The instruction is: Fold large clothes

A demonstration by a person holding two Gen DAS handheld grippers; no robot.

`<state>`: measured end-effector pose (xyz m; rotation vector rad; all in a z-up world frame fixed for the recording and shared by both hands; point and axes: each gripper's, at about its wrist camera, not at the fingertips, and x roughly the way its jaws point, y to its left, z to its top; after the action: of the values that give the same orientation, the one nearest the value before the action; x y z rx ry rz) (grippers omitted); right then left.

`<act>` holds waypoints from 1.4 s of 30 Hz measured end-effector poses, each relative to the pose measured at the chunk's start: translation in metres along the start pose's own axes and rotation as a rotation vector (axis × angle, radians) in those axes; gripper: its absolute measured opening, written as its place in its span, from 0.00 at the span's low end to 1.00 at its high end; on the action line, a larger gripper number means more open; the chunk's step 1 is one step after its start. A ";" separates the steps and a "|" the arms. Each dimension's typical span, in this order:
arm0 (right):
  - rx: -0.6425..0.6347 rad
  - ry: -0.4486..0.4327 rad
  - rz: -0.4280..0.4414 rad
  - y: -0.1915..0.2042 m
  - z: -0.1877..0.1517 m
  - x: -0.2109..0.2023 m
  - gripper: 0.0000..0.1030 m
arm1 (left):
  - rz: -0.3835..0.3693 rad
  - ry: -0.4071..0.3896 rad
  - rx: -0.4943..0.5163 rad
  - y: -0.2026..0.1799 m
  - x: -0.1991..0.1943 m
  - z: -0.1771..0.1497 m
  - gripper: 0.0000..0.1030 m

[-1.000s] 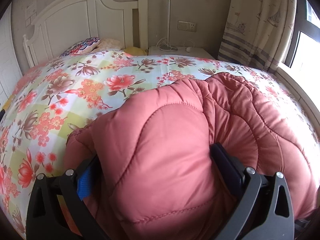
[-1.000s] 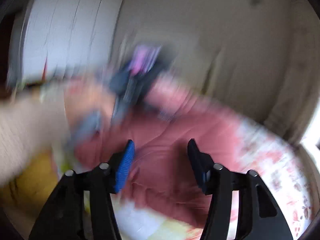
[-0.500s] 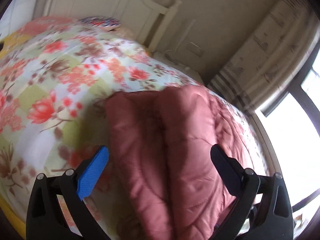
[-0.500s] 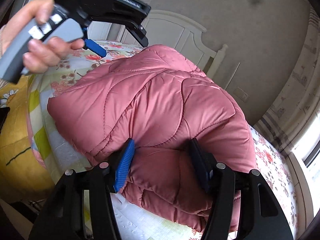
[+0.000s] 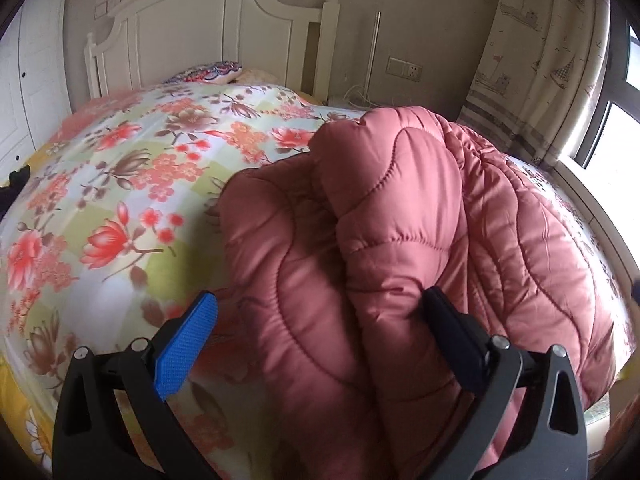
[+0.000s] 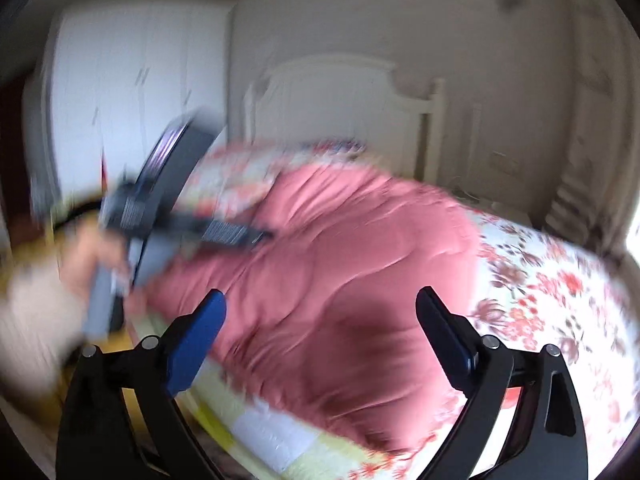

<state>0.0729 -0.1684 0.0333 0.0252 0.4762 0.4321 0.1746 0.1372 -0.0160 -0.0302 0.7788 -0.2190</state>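
A pink quilted puffer coat (image 5: 400, 240) lies bunched on the floral bedspread (image 5: 120, 184), on the bed's right half. My left gripper (image 5: 320, 320) is open, its jaws wide apart around a fold of the coat near its front edge. In the blurred right wrist view the coat (image 6: 340, 272) lies flat across the bed. My right gripper (image 6: 320, 316) is open and empty just above the coat's near part. The left gripper (image 6: 172, 216) and the hand holding it show at the left of that view.
A white headboard (image 5: 192, 28) and a patterned pillow (image 5: 208, 72) stand at the far end. A curtain (image 5: 552, 48) and window are to the right. A white wardrobe (image 6: 132, 92) is at the left. The yellow sheet edge (image 6: 248, 420) marks the bed's near side.
My right gripper has opened and let go of the coat, which has dropped flat. My left gripper stays open and has swung back level, now astride a fold of the coat.
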 end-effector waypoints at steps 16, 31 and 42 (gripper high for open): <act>0.528 0.389 0.365 -0.093 -0.044 0.088 0.96 | -0.509 0.179 -0.323 0.048 0.040 -0.019 0.98; 0.362 0.218 0.238 -0.064 -0.047 0.048 0.72 | -0.688 0.094 -0.250 0.006 0.030 -0.018 0.45; 0.332 -0.070 0.075 -0.113 0.003 -0.034 0.68 | -0.729 -0.032 -0.093 -0.095 0.011 0.078 0.44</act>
<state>0.0918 -0.2846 0.0374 0.3787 0.4745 0.4200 0.2186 0.0376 0.0424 -0.4081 0.7198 -0.8702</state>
